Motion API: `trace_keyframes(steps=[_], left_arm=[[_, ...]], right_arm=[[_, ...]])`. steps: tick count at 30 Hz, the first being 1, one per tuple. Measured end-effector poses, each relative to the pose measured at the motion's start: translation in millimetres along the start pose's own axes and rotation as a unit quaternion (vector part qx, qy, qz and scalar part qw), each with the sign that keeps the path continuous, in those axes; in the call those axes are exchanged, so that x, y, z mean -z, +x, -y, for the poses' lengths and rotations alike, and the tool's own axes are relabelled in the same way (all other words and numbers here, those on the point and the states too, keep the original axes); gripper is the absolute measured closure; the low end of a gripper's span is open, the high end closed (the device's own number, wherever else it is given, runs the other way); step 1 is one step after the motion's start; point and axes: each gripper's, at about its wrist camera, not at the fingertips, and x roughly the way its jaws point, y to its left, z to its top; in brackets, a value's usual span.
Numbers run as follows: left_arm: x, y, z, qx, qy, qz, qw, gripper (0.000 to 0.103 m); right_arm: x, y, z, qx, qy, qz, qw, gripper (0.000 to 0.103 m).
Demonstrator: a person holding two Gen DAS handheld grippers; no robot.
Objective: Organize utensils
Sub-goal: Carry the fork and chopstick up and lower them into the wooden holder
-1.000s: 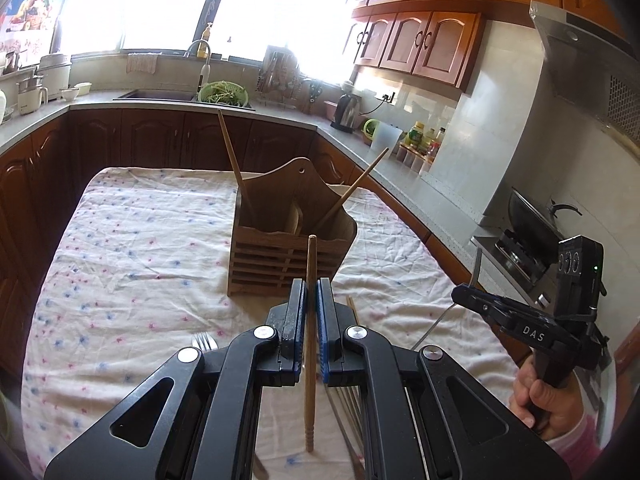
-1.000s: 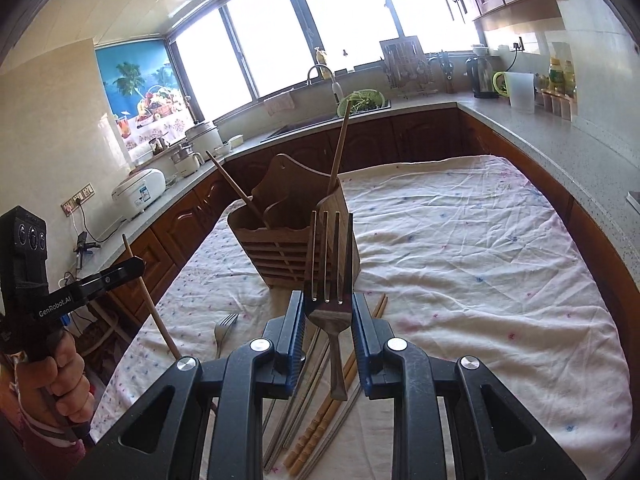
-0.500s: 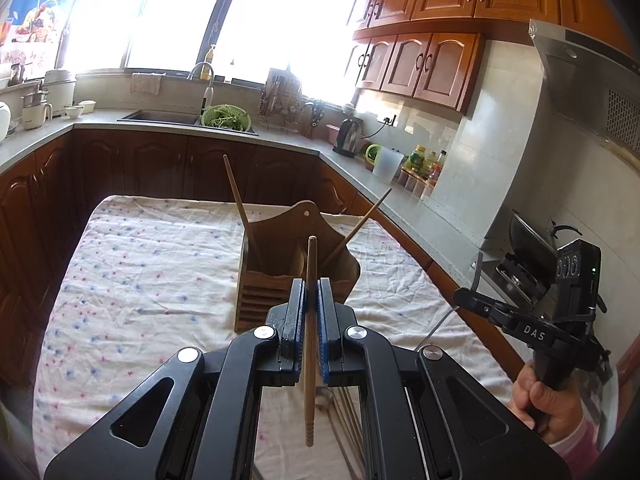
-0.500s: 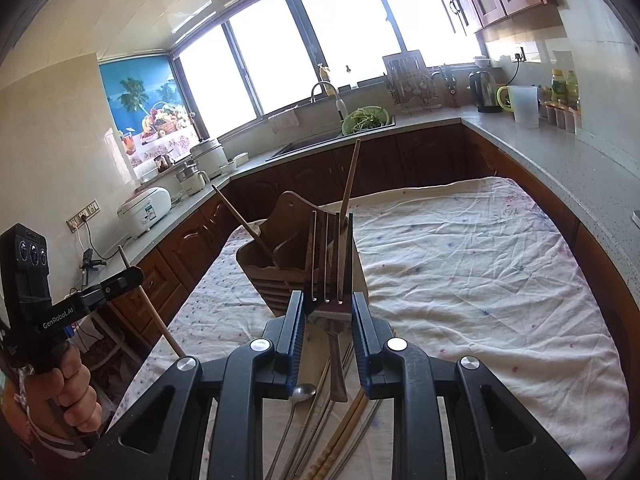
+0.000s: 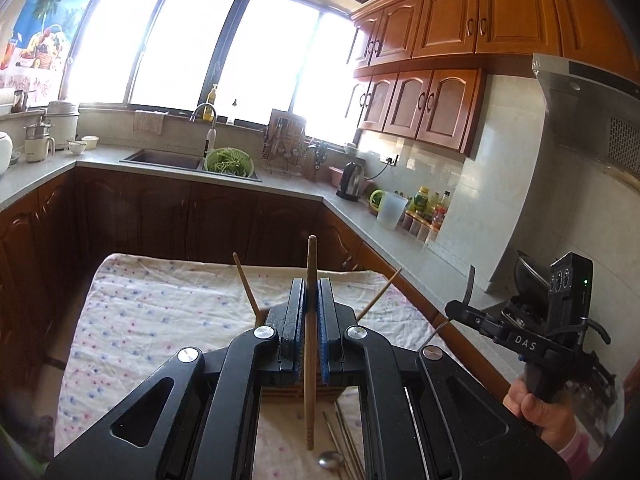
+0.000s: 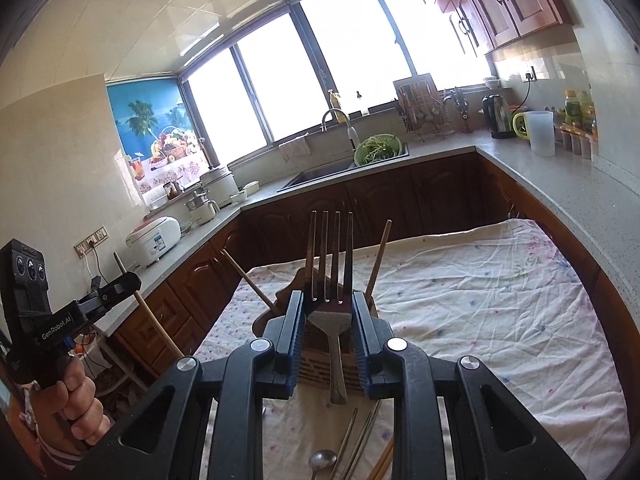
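My left gripper is shut on a wooden chopstick that stands upright between the blue pads, above the cloth-covered table. My right gripper is shut on a steel fork, tines up. The wooden utensil holder sits just behind both grippers and is mostly hidden; two chopsticks lean out of it. In the left wrist view the right gripper shows at the right edge with the fork. In the right wrist view the left gripper shows at the left with the chopstick.
Loose utensils lie on the cloth below the grippers: a spoon, metal chopsticks and wooden chopsticks. Counters run around the table, with a sink, a green colander, a kettle and a rice cooker.
Both grippers have risen with their utensils and now sit higher over the table. The holder has dropped behind the jaws, and more of the windows and cabinets shows.
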Motion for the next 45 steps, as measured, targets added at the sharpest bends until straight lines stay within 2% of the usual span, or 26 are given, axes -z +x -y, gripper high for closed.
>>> trace_keyframes(steps=[8,14,21,31,35,45], left_arm=[[-38,21,-11,-0.009,-0.004,0.040,0.9992,0.098],[-48,47,-22,-0.017,-0.015,0.063,0.9978,0.098],[-21,83,-42,-0.025,-0.047,0.052,0.9972,0.098],[36,112,-54,-0.030,-0.064,0.005,0.9975,0.098],[44,114,-59,-0.028,-0.071,-0.001,0.9971,0.098],[40,117,-58,-0.031,-0.071,-0.011,0.9969,0.098]], right_arm=[[-27,30,-7,-0.006,-0.007,0.011,1.000,0.080],[-30,58,-2,-0.004,-0.007,0.000,1.000,0.080],[-16,90,9,0.006,0.003,-0.023,1.000,0.080],[22,126,22,0.014,0.020,-0.072,0.997,0.080],[30,130,22,0.016,0.016,-0.077,0.997,0.080],[27,134,16,0.021,0.010,-0.083,0.996,0.080]])
